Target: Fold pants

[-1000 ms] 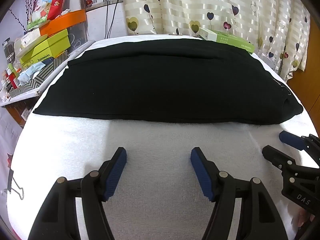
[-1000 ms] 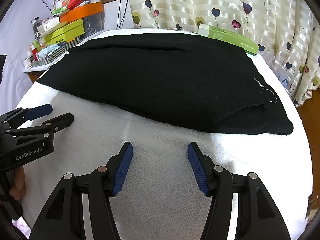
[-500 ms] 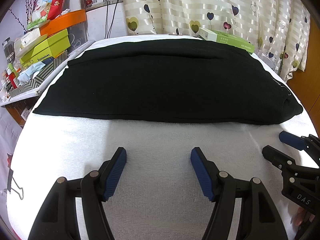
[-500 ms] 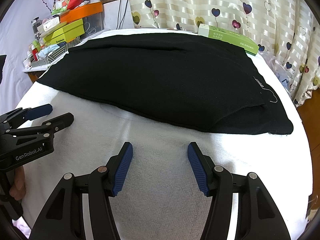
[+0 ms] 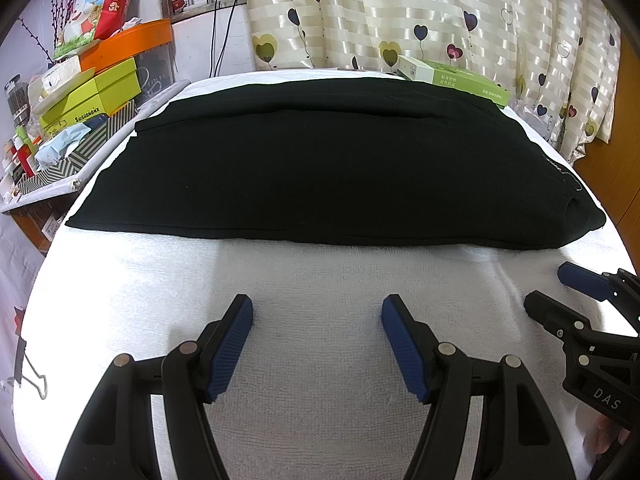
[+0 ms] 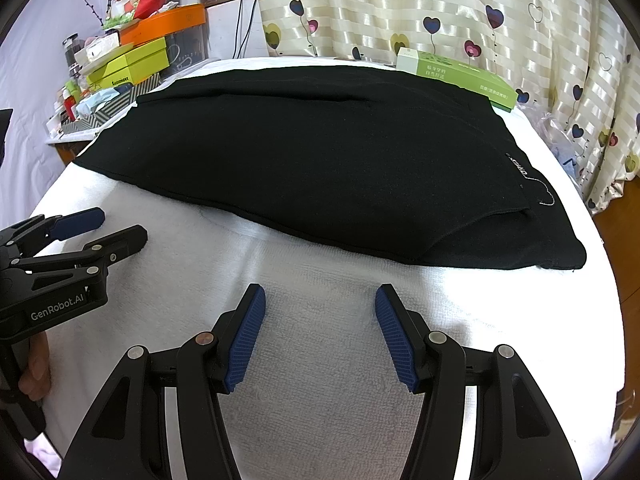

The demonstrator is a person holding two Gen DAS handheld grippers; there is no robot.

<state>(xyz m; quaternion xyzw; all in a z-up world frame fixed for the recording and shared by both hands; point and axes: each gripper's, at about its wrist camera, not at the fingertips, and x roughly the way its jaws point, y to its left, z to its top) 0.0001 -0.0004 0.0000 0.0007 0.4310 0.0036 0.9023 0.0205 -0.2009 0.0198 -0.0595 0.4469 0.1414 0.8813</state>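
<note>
The black pants (image 5: 328,168) lie flat across the far half of the bench (image 5: 320,280), which is covered with a white towel (image 6: 328,320). They appear already folded lengthwise, one leg over the other: in the right wrist view an upper layer ends short of the lower one near the right edge, where a small white logo (image 6: 520,168) and a loop of white thread show. The long near hem runs roughly parallel to the bench's near edge, probably so that both ends can be reached at once for the next fold.

The left tongs (image 5: 316,320) hover low over bare towel near the front edge, spread wide and holding nothing. The right tongs (image 6: 320,312) are likewise spread and empty, just beside them toward the right front corner. Each shows at the side of the other's view. Both stand short of the cloth, touching no part of it, which suits a pause before reaching in.

My guess is that the lengthwise fold is done and a crosswise fold remains, bringing one end over toward the other. A green box (image 5: 452,80) sits at the far edge, touching or nearly touching the pants; it could snag the cloth if the far side is lifted. Stacked boxes (image 5: 92,96) crowd a shelf off the left edge, apart from the work.
</note>
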